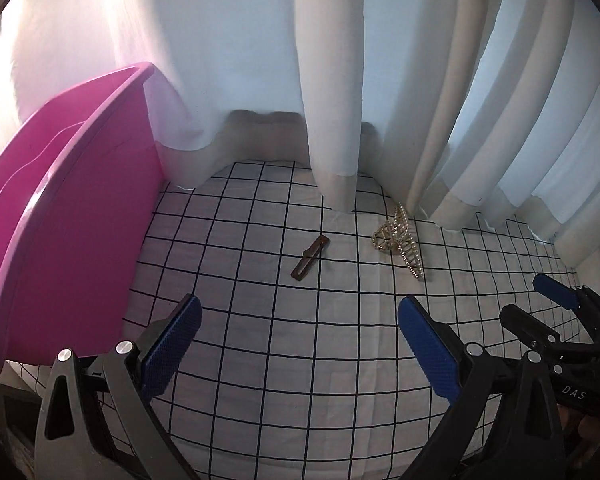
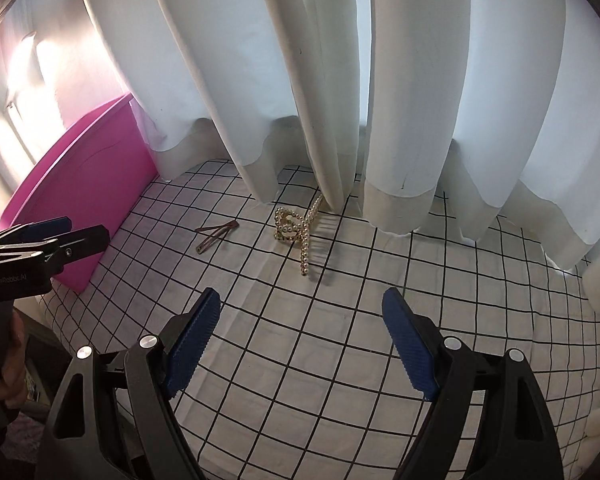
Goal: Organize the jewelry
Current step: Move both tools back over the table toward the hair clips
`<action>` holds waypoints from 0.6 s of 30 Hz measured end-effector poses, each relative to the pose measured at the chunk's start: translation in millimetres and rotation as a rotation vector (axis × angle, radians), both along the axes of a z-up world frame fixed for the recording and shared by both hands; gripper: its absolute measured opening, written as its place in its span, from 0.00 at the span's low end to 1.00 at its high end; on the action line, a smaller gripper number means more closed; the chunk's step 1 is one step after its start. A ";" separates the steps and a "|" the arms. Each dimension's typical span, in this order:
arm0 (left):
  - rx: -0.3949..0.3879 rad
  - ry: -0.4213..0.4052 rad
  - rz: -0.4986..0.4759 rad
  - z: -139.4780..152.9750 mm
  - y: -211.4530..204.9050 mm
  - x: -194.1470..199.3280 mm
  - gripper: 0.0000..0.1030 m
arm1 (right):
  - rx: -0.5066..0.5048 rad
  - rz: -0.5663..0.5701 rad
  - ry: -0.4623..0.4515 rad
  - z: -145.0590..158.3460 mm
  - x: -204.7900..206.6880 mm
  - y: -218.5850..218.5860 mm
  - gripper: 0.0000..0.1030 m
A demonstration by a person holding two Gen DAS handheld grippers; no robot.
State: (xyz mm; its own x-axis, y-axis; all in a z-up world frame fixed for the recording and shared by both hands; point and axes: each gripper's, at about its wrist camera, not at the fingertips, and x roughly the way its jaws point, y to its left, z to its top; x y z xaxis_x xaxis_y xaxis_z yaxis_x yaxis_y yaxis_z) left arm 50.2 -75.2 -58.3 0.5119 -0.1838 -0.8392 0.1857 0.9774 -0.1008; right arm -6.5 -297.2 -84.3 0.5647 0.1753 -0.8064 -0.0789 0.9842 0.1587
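Observation:
A brown snap hair clip point(image 1: 310, 256) lies on the checked cloth point(image 1: 284, 340), also in the right wrist view point(image 2: 216, 235). A pearl and gold claw clip point(image 1: 400, 240) lies to its right near the curtain hem, also in the right wrist view point(image 2: 300, 236). A pink bin point(image 1: 60, 216) stands at the left, also in the right wrist view point(image 2: 88, 188). My left gripper point(image 1: 300, 340) is open and empty, short of the brown clip. My right gripper point(image 2: 304, 340) is open and empty, short of the pearl clip; it also shows in the left wrist view point(image 1: 544, 300).
White curtains point(image 1: 332, 80) hang along the back, their hems resting on the cloth just behind the pearl clip. The left gripper shows at the left edge of the right wrist view point(image 2: 60, 232), beside the bin. The table edge drops off at the lower left.

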 end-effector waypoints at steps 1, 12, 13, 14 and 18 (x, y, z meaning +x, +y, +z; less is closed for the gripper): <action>0.003 0.012 0.000 -8.2 -2.1 4.4 0.94 | 0.006 -0.003 0.012 -6.0 4.4 1.0 0.77; 0.005 0.063 -0.033 -92.8 -14.5 60.5 0.94 | 0.020 -0.064 0.011 -65.2 55.4 1.0 0.77; 0.004 0.063 -0.041 -98.9 -16.2 64.2 0.94 | 0.017 -0.065 0.008 -69.0 60.4 2.3 0.77; 0.014 0.056 -0.049 -104.5 -18.5 67.0 0.94 | 0.014 -0.067 0.005 -72.2 64.9 4.0 0.77; 0.074 0.007 -0.073 -116.1 -27.9 73.5 0.94 | -0.002 -0.053 -0.024 -82.6 80.6 11.8 0.77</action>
